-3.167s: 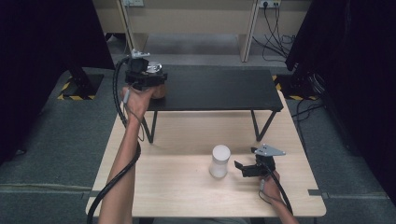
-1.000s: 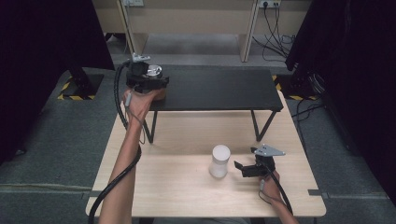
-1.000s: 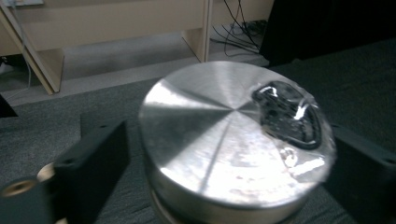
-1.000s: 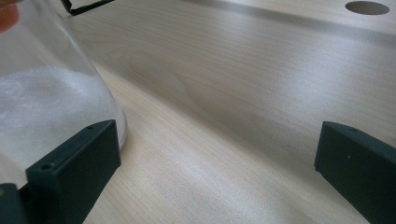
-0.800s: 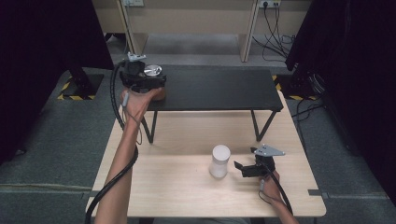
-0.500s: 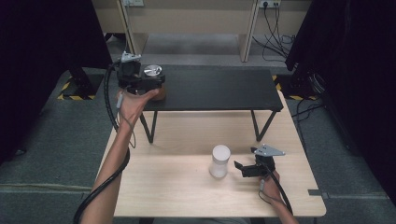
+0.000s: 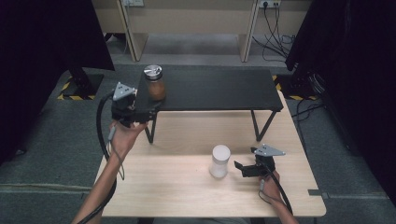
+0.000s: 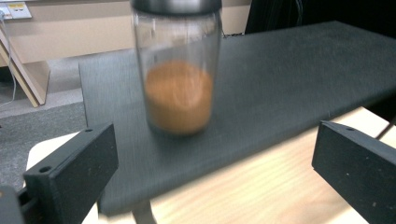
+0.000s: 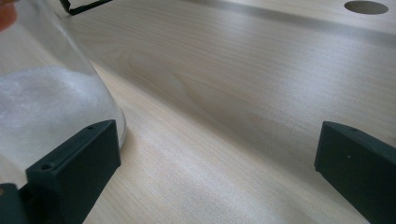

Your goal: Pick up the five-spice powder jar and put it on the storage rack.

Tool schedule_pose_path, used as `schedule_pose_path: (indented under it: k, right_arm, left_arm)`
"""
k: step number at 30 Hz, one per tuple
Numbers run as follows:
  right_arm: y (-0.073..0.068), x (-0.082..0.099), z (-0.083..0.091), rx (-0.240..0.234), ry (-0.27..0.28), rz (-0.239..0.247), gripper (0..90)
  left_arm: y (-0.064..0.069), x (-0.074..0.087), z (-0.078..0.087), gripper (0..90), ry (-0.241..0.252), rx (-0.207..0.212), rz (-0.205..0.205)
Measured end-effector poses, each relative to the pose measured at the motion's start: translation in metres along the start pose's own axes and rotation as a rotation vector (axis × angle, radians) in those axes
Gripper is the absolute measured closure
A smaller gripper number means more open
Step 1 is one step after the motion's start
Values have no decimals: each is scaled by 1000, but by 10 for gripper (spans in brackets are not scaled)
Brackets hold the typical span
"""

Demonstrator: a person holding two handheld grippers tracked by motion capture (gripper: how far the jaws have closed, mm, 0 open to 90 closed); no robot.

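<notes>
On the black raised shelf (image 7: 215, 88), near its left end, stands the glass jar of brown powder (image 7: 155, 84) with a metal lid, upright and free of any grip. My left gripper (image 7: 148, 111) sits just off the shelf's front-left corner, jaws spread wide with nothing between them; its jaws have just been opening, and in the left gripper view the jar (image 8: 177, 70) stands beyond the two black pads, apart from both. I judge the placing of this jar as done: it rests on the shelf and the tool is released. On the wooden table (image 7: 163, 186) below, a second jar holding white powder (image 7: 220, 161) stands upright in front of the shelf. My right gripper (image 7: 239, 168) lies just beside it on its right, jaws open; in the right gripper view the white-powder jar (image 9: 46, 93) sits against the left pad's side, not clamped between the pads. What is left, as I read it, is to grasp this second jar and deal with it.
</notes>
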State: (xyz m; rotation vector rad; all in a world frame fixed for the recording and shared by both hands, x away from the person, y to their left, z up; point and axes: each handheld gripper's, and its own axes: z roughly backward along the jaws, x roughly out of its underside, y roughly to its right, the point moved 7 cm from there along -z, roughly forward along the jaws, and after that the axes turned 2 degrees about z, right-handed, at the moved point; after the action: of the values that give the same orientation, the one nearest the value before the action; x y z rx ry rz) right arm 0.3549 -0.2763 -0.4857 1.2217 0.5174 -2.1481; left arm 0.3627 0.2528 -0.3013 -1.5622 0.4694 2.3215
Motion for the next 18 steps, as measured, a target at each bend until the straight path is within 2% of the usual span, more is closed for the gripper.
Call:
schedule_pose_path:
  k: [2,5,10,16,18]
  right_arm:
    - [0,0,0,-1,-1,-1,4]
    - [0,0,0,0,-1,-4,4]
    - [0,0,0,0,-1,-4,4]
    - [0,0,0,1,-1,0,4]
    - [0,0,0,0,-1,-2,4]
  left_arm:
    - [-4,14,4,0,17,40,7]
    - [-8,32,8,0,48,71,5]
    - [-6,53,9,0,65,86,-23]
    - [-3,79,6,0,114,116,-43]
    - [-2,86,3,0,109,119,-52]
